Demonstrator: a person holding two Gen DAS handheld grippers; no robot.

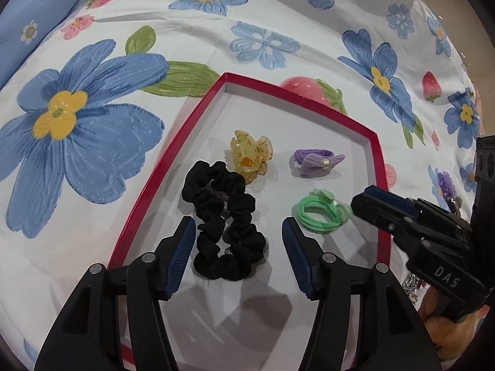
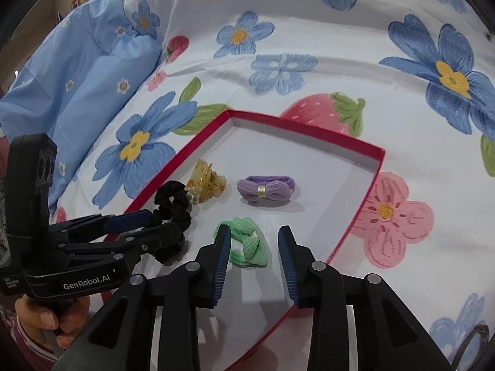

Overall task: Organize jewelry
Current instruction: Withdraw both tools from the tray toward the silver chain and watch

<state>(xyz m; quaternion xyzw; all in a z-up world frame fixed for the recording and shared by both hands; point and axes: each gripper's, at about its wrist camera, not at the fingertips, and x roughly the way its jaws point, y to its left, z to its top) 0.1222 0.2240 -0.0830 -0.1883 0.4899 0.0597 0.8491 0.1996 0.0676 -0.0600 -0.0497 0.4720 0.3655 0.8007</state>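
Left claw gapes around the black scrunchie (pads clear of it).

Red-rimmed box holds black scrunchie, amber claw clip — purple, green ties.

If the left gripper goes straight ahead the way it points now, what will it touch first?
Most likely the black fabric scrunchie, lying in the red-rimmed box between the open jaws of the left gripper. Depth is hard to judge; the pads are not touching it.
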